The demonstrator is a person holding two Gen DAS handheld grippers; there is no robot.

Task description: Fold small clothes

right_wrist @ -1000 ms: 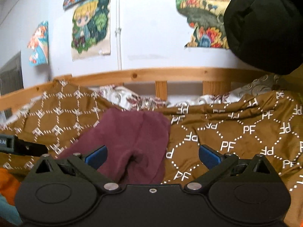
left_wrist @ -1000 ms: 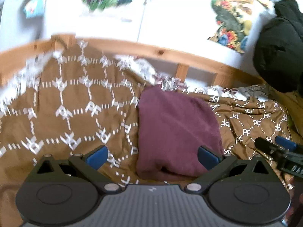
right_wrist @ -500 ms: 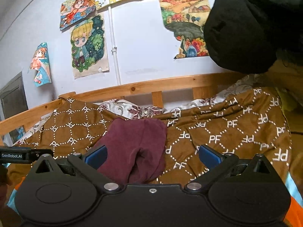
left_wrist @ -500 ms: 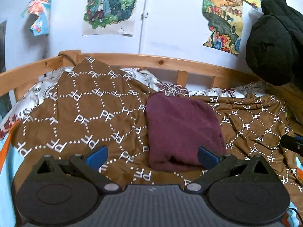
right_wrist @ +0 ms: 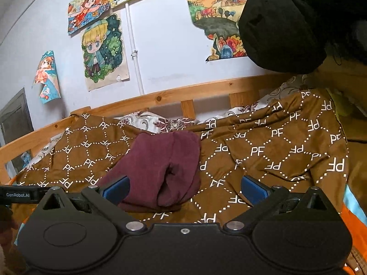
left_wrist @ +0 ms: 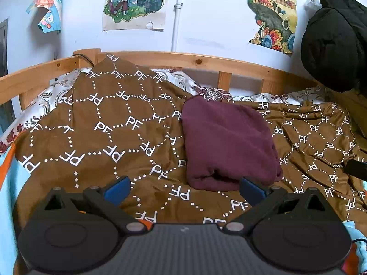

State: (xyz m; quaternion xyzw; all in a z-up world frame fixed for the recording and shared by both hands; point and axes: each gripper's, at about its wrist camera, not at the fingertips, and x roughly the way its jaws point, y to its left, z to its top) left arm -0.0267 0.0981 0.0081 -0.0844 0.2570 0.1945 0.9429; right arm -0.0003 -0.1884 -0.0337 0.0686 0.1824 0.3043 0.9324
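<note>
A folded dark maroon garment (left_wrist: 227,144) lies on a brown blanket (left_wrist: 110,137) printed with white "PF" letters. It also shows in the right wrist view (right_wrist: 158,171). My left gripper (left_wrist: 184,189) is open and empty, held back from the garment's near edge. My right gripper (right_wrist: 184,189) is open and empty, also short of the garment, which sits toward its left finger. The tip of the right gripper shows at the right edge of the left wrist view (left_wrist: 355,169), and the left gripper shows at the left edge of the right wrist view (right_wrist: 18,194).
A wooden bed rail (left_wrist: 206,63) runs behind the blanket, with a patterned white sheet (left_wrist: 206,90) under it. A black jacket (left_wrist: 335,41) hangs at the right. Posters (left_wrist: 135,2) cover the wall. Light blue and orange bedding (left_wrist: 9,169) shows at the near edges.
Both grippers have pulled back and up from the garment, so more of the blanket and wall shows. The garment stays folded in place.
</note>
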